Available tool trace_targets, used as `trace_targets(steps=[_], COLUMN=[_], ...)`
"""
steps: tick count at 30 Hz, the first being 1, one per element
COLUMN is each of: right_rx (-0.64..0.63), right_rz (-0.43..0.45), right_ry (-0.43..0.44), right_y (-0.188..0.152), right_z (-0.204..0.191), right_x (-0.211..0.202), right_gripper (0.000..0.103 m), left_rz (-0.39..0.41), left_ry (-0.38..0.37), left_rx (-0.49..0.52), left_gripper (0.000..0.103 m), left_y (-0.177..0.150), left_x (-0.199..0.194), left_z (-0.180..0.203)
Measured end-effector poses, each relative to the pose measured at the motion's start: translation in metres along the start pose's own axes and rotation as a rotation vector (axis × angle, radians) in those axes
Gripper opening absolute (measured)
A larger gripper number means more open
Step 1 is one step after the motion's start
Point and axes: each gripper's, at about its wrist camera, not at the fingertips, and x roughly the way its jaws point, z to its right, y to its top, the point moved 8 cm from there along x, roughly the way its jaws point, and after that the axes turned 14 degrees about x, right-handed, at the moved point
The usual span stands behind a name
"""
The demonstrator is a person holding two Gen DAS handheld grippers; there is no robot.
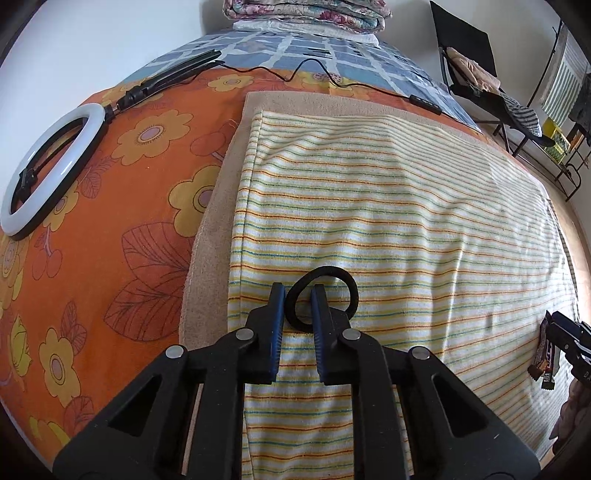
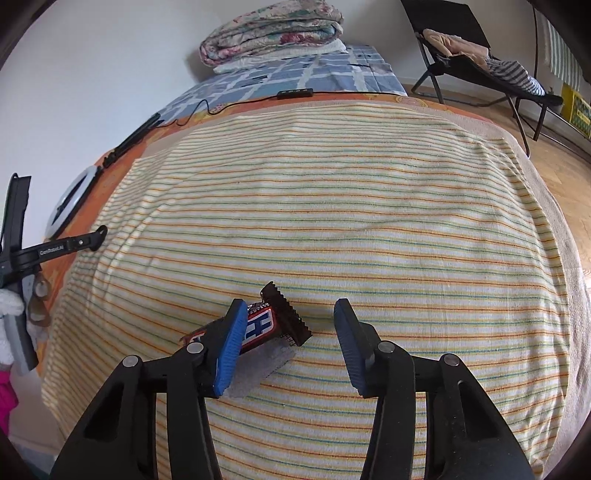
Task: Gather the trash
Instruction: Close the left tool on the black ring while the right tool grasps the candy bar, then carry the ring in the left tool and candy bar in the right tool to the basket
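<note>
Blue-padded fingers (image 1: pixel 277 325) of the left gripper (image 1: pixel 297 295) stood a narrow way apart, straddling one side of a black elastic hair tie (image 1: pixel 320 297): the band's near-left arc ran through the gap between the pads, and whether either pad actually pressed it could not be told. That hair tie lay flat on the cream towel with thin orange, yellow and green stripes (image 1: pixel 388 206), its loop spreading ahead and to the right of the fingertips. On the right gripper (image 2: pixel 291 314) the blue fingers (image 2: pixel 231 350) were spread wide, holding nothing. A brown, red and blue candy bar wrapper (image 2: pixel 275 319) lay on the same striped towel just inside the left finger, partly hidden behind it, its torn brown zigzag end pointing into the gap. Left of the towel, an orange floral bedsheet (image 1: pixel 110 229) showed, with a white ring light on a black stand (image 1: pixel 48 173) lying on it. Far ahead sat a folded floral quilt (image 2: pixel 273 29), and off to the right a black folding chair (image 2: pixel 476 62).
</note>
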Motion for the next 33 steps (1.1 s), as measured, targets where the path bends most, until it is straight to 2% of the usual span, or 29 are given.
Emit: trace_targets(steps=[5, 6, 8, 11, 17, 26, 33], right_rx=[-0.007, -0.002, -0.004, -0.012, -0.007, 0.014, -0.014], right_rz=[-0.005, -0.008, -0.016, -0.024, 0.003, 0.068, 0.117], right_ry=[0.006, 0.019, 0.040, 0.052, 0.083, 0.120, 0.131], right_y=[-0.001, -0.001, -0.002, -0.004, -0.003, 0.010, 0.017], right_z=[-0.003, -0.003, -0.005, -0.006, -0.010, -0.012, -0.021], right_x=[0.003, 0.003, 0.002, 0.001, -0.009, -0.039, -0.065], right_gripper=[0.038, 0.034, 0.012, 0.006, 0.001, 0.000, 0.000], left_rz=[0.004, 0.005, 0.007, 0.009, 0.030, 0.073, 0.118], left_ry=[0.030, 0.033, 0.034, 0.035, 0.026, 0.006, 0.007], left_rx=[0.038, 0.040, 0.035, 0.035, 0.021, 0.004, 0.037], left_gripper=[0.006, 0.005, 0.004, 0.004, 0.003, 0.002, 0.002], left_y=[0.002, 0.003, 0.003, 0.003, 0.006, 0.009, 0.012], left_x=[0.001, 0.001, 0.001, 0.000, -0.007, -0.029, -0.060], left_z=[0.004, 0.004, 0.004, 0.004, 0.003, 0.004, 0.014])
